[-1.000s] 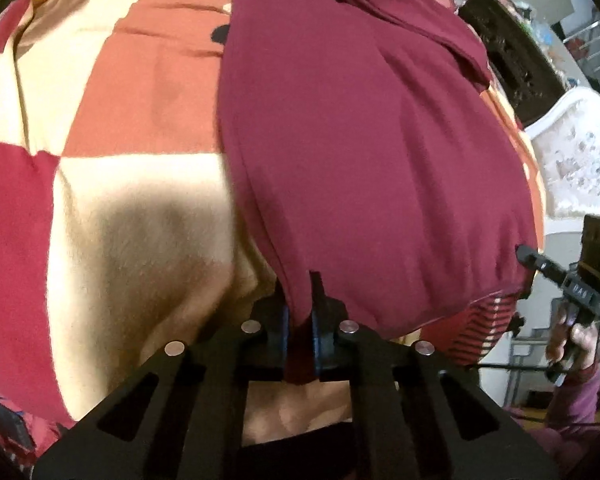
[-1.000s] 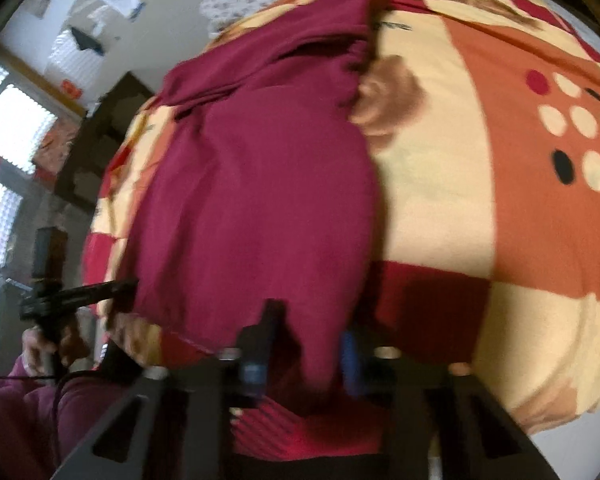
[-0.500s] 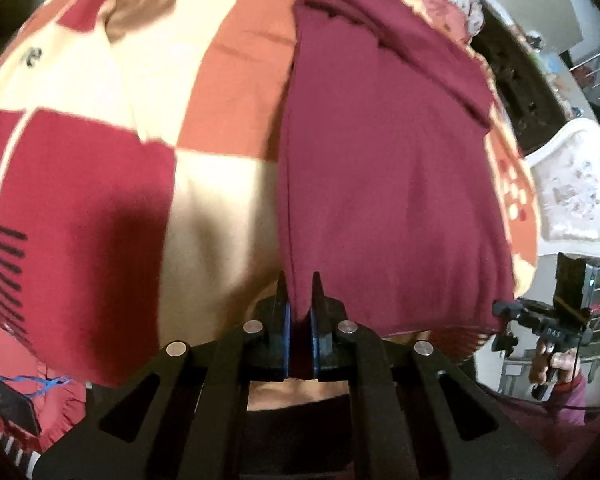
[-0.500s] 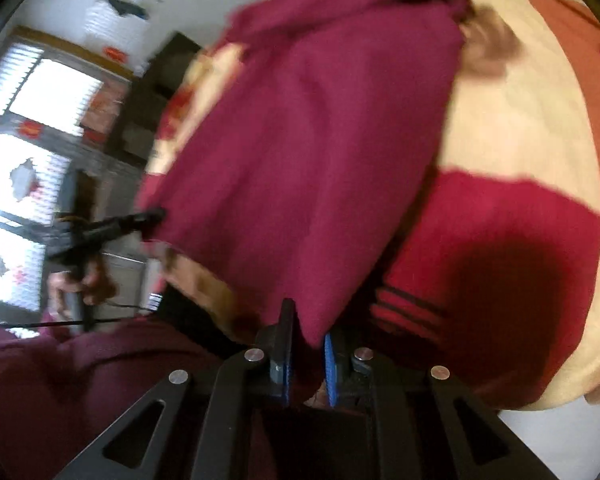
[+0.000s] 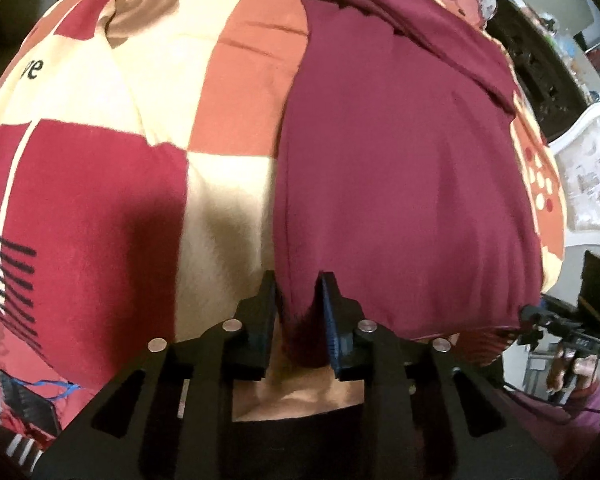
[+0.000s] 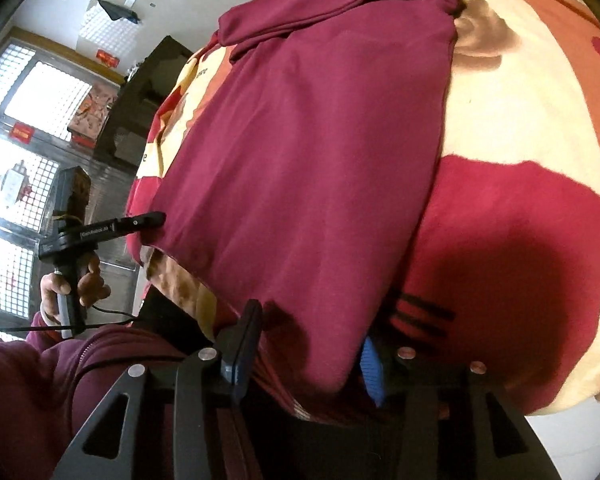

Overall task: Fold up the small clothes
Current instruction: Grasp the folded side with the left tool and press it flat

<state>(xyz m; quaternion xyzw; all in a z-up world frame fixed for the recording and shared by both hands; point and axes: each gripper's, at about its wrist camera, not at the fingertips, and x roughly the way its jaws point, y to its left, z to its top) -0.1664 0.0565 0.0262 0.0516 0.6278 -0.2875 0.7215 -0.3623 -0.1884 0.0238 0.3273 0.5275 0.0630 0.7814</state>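
A dark red garment [image 5: 400,152] lies spread lengthwise on a patterned bed cover [image 5: 120,152], with a folded part at its far end. It also shows in the right wrist view [image 6: 320,152]. My left gripper [image 5: 300,300] has its jaws slightly apart around the garment's near left corner, which hangs loosely between them. My right gripper [image 6: 312,344] is open wide, with the garment's near right corner drooping between its fingers. The left gripper also shows from the side [image 6: 140,222] at the garment's edge.
The bed cover [image 6: 520,208] has red, orange and cream blocks. A dark cabinet [image 5: 540,52] and a white carved bed end [image 5: 592,184] stand to the right. A window [image 6: 20,140] is at the left. The person's maroon sleeve [image 6: 40,380] is near the bed edge.
Both grippers have opened from shut on the garment's near corners. The hem has dropped onto the bed's near edge and now lies slack between the fingers.
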